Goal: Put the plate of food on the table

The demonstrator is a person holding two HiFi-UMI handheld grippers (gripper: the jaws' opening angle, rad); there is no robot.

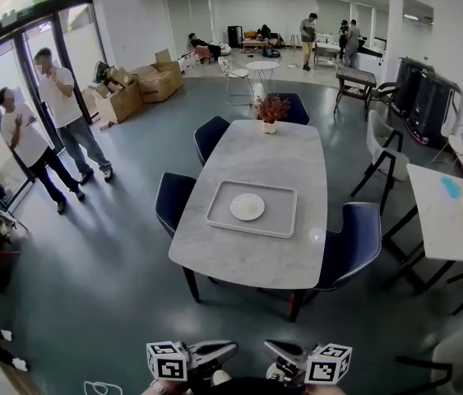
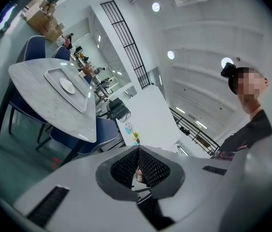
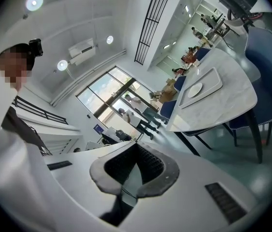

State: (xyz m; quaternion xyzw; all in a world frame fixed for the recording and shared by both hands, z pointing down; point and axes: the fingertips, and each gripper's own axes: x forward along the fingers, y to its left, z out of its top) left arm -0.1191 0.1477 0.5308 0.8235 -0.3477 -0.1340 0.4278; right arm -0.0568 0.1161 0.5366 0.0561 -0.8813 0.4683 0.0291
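Note:
A white plate lies on a grey tray in the middle of a marble table; I cannot tell what is on the plate. Both grippers are low at the head view's bottom edge, well short of the table. My left gripper and right gripper point at each other, each shut with nothing between its pads. The left gripper view shows the shut left gripper, with the plate far off at upper left. In the right gripper view the right gripper is shut, and the plate is far off at right.
Blue chairs stand round the table, and a vase of dried flowers sits at its far end. Two people stand at the left by the glass doors. Another white table is at the right, and cardboard boxes are behind.

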